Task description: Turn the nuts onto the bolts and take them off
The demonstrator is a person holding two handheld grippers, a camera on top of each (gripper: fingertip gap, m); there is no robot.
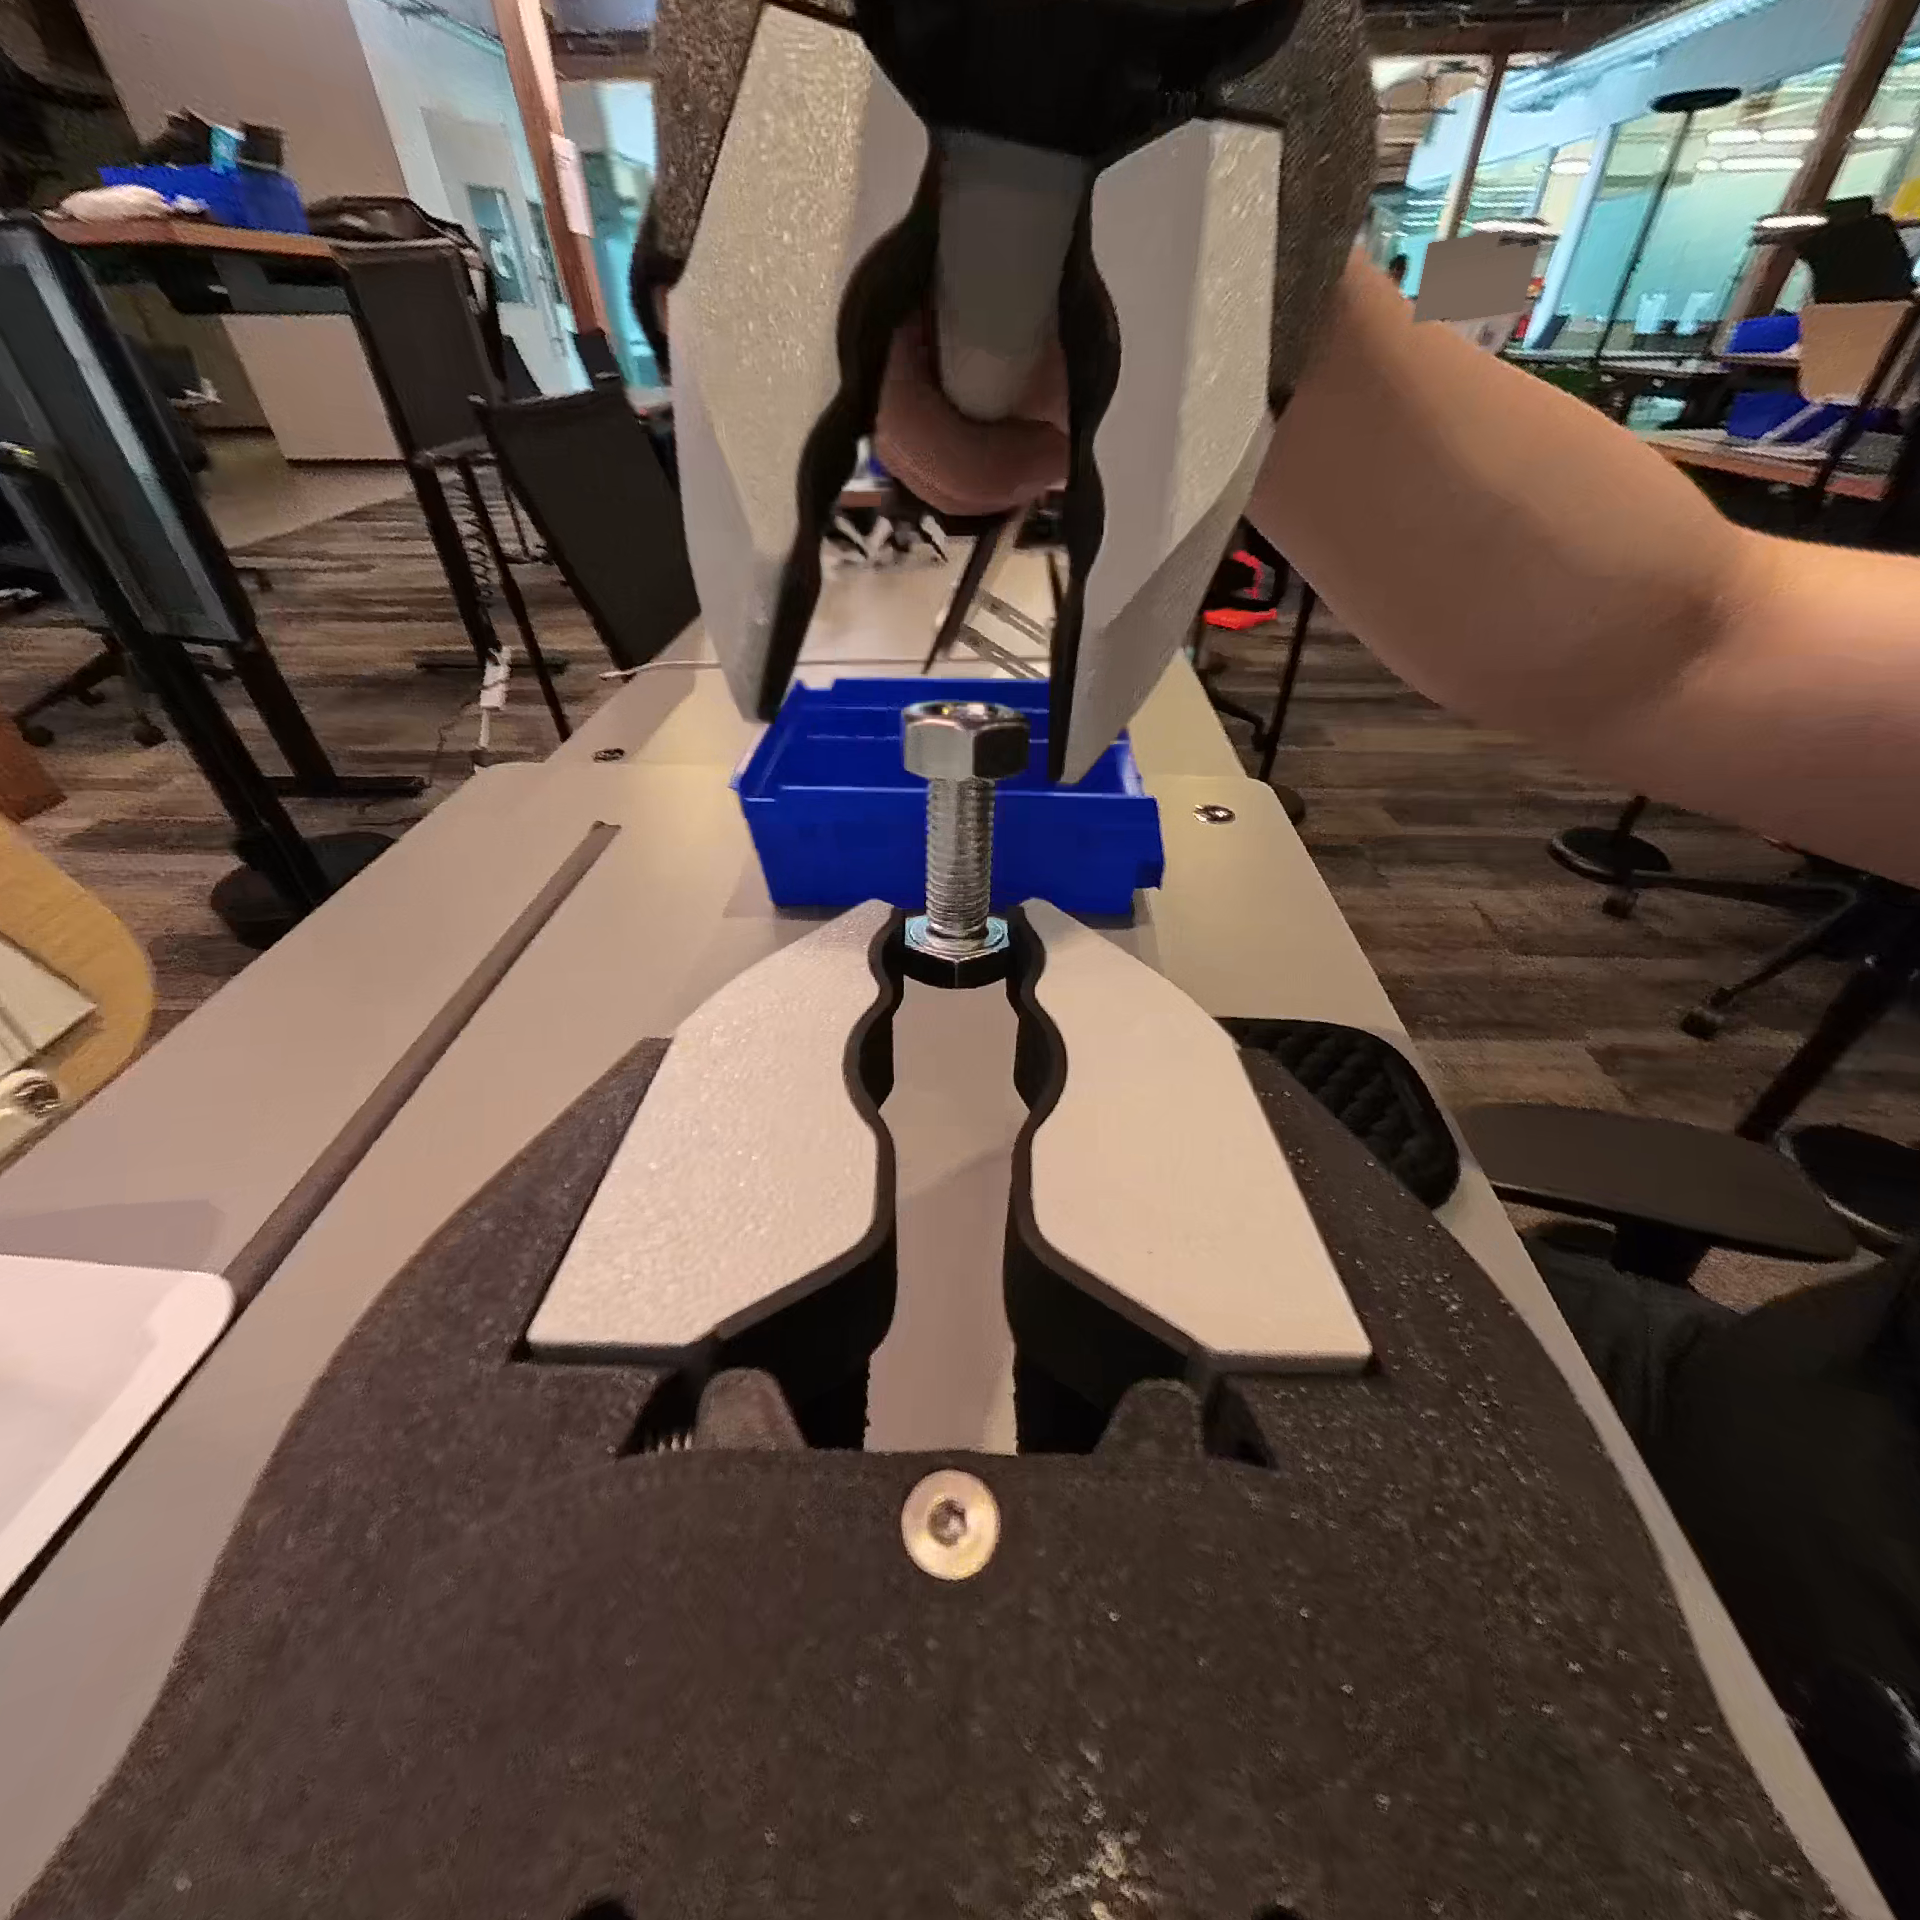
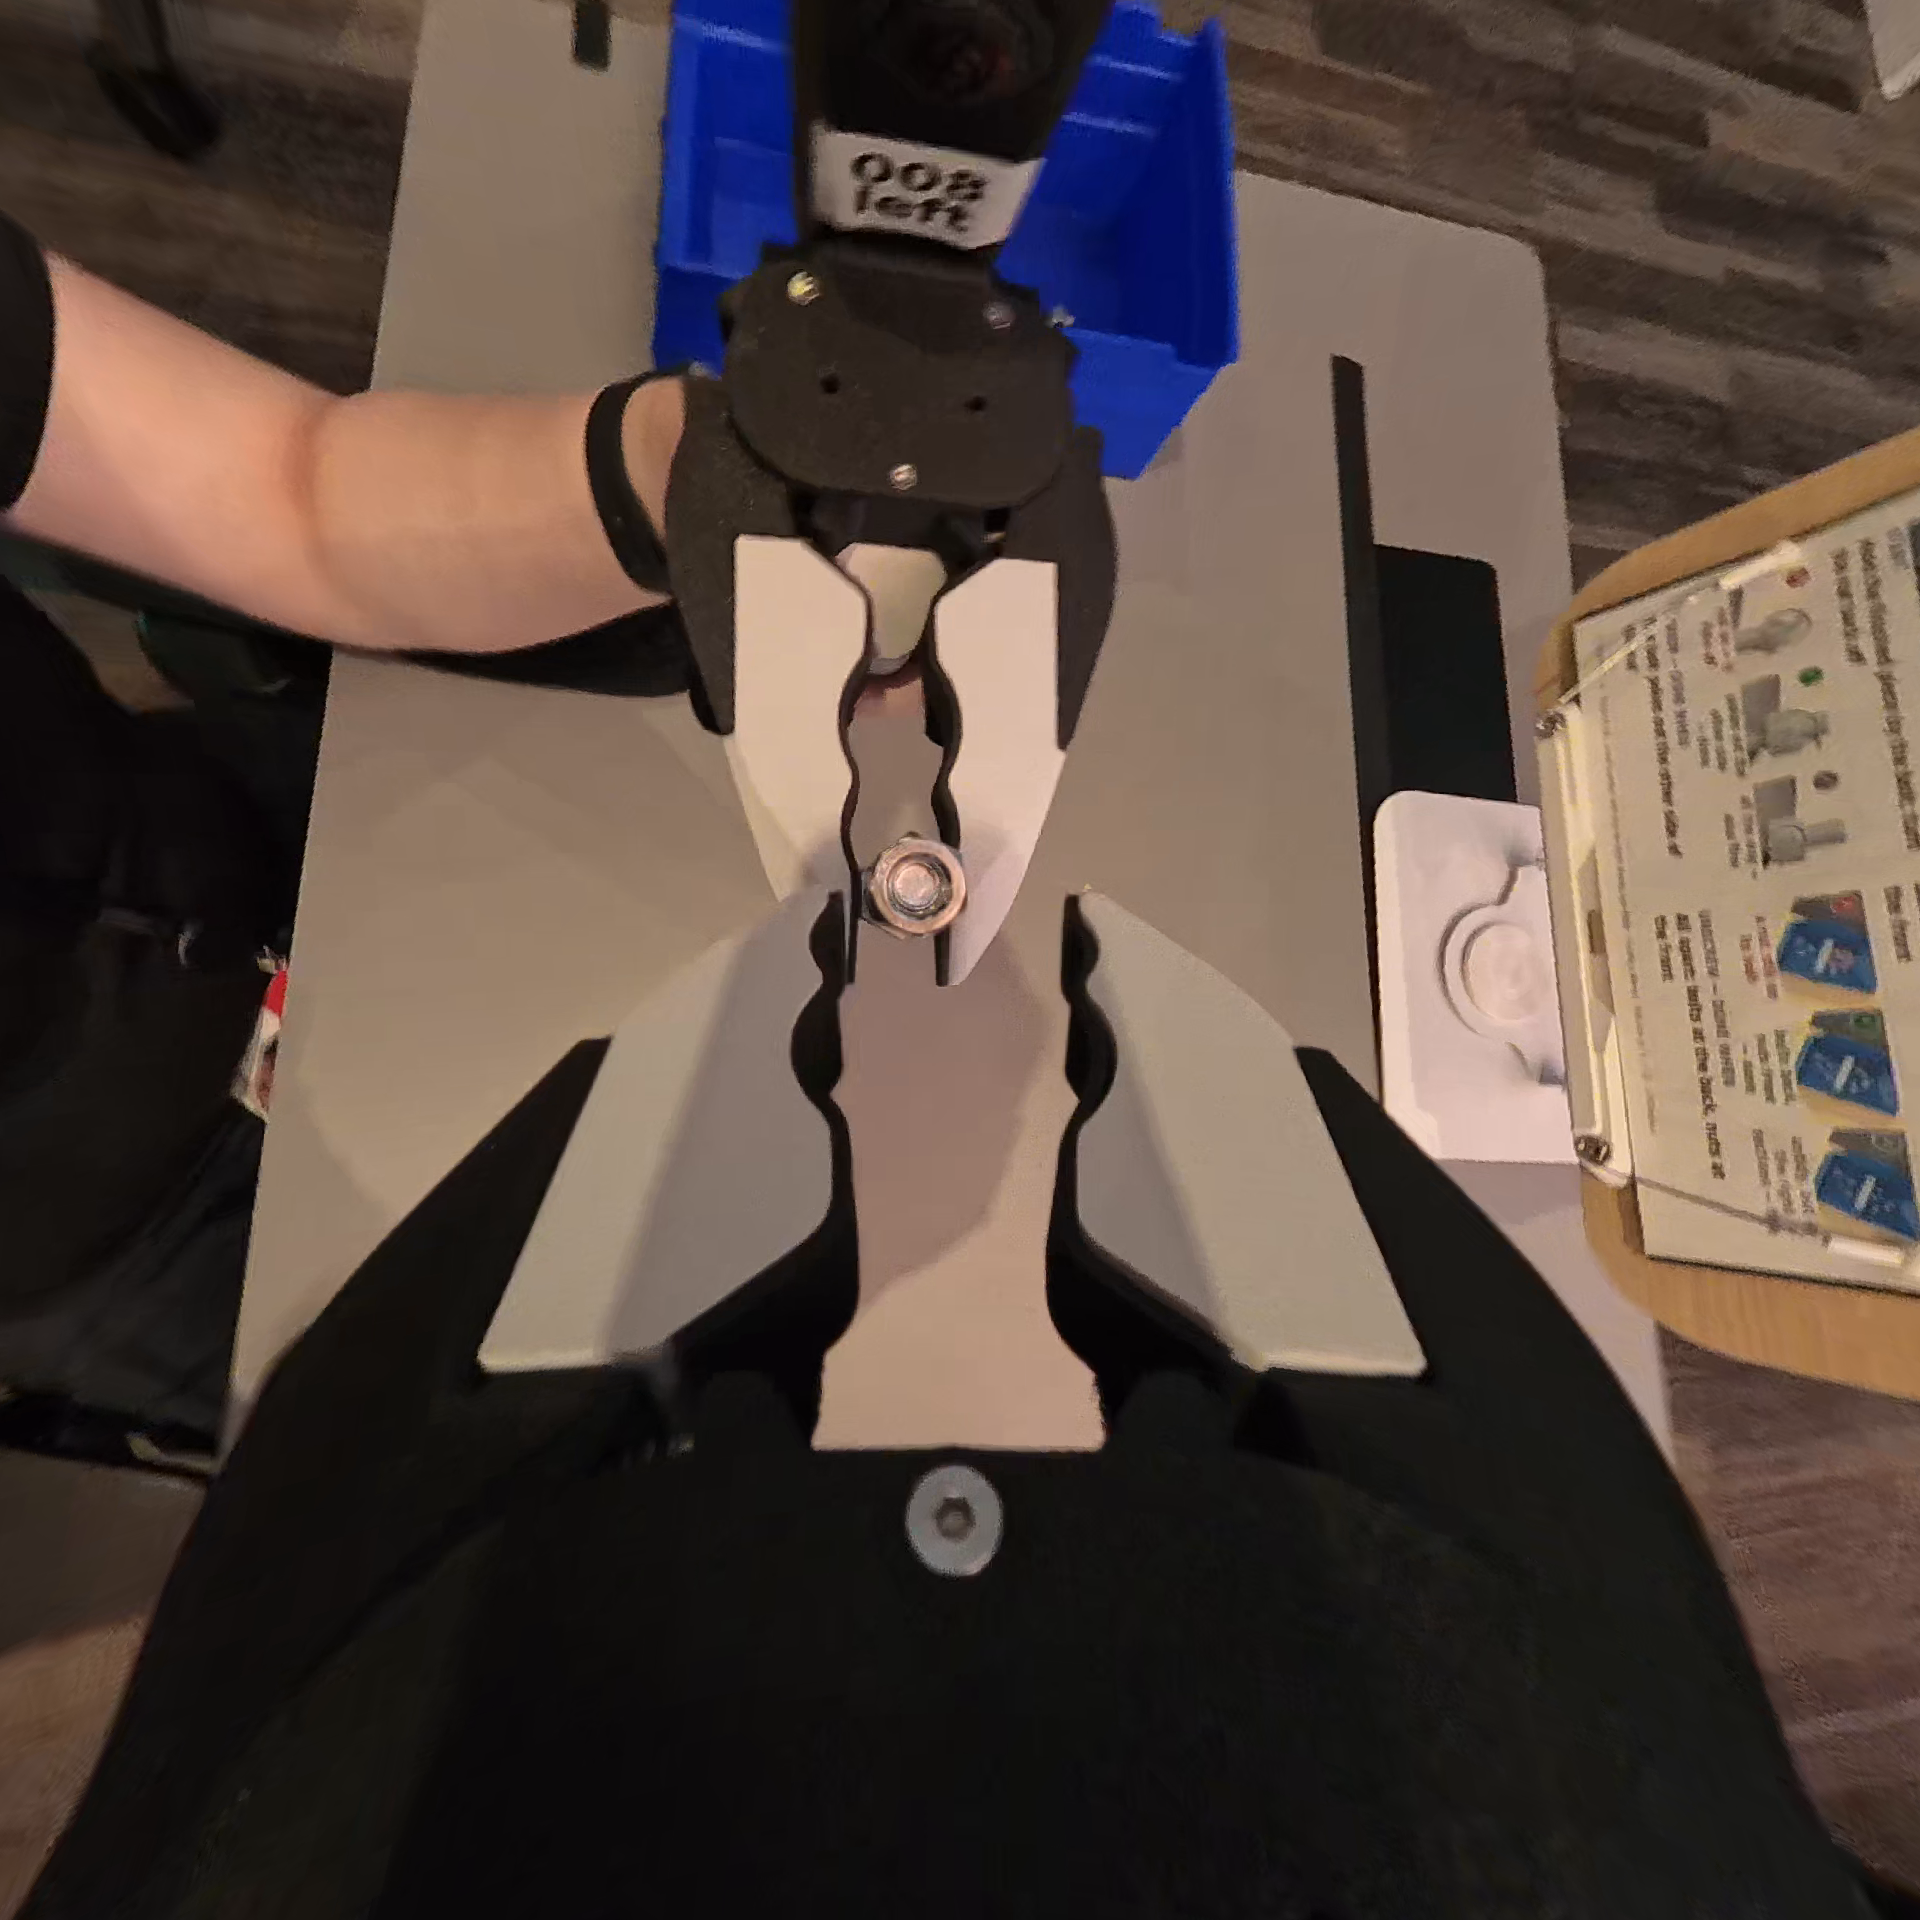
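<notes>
The left gripper (image 1: 951,951) clamps one nut (image 1: 953,940) at the foot of one upright bolt (image 1: 961,805) (head up). The right gripper (image 1: 914,743) hangs spread around the head. Behind: one blue bin (image 1: 831,831).

Silver bolt (image 1: 957,821), blue bin (image 1: 852,842) — white fingers (image 1: 748,1174), black speckled body; grey table (image 1: 416,1039).

A white label (image 2: 912,194) with dark characters sits on the left gripper (image 2: 902,935) body — beyond the right gripper's (image 2: 945,925) fingertips; a printed instruction sheet (image 2: 1756,914) lies to its right.
</notes>
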